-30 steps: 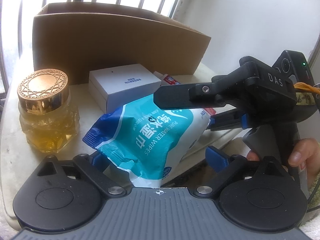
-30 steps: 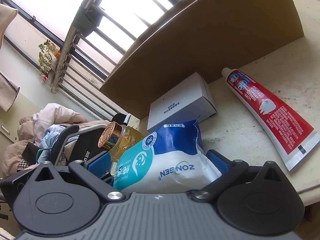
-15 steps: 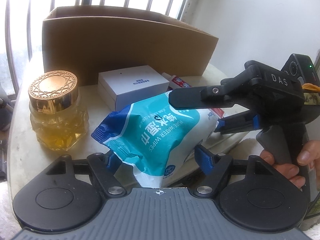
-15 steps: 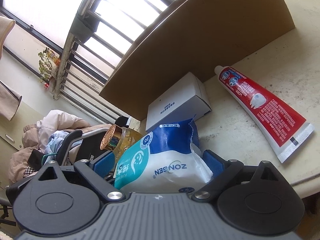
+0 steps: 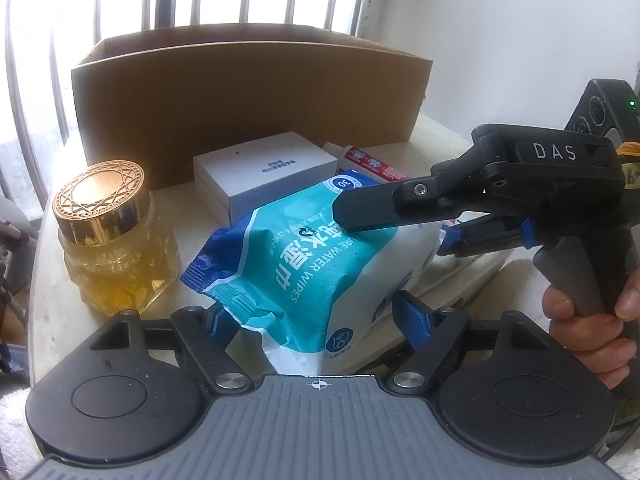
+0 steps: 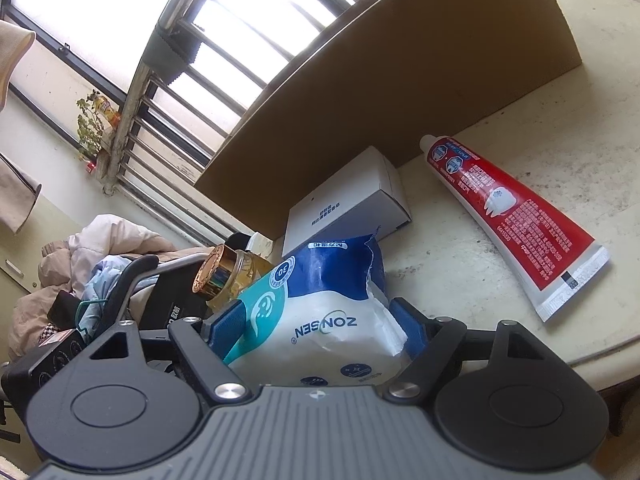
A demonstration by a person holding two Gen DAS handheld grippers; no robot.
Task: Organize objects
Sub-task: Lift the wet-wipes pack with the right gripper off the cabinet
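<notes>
Two sets of tongs meet on one wipes pack (image 5: 308,264), which sits at the table's near edge, in front of the white box (image 5: 266,172) and beside the gold-lidded jar (image 5: 112,236). The left tongs (image 5: 316,312) straddle the pack's near end; their jaws have just been working in and easing a little, and the blue pads look pressed into the film on both sides. The right tongs (image 6: 316,320) straddle the other end, jaws just closing, pads against the soft wrapper. The pack looks light and squashy, with slick plastic film and crimped ends that would slip or tear if pinched alone, so a hold across the full padded body seems safest. The toothpaste tube (image 6: 516,220) lies flat toward the table's right edge, and the open cardboard box (image 5: 248,92) stands along the far edge, the likely place for everything
</notes>
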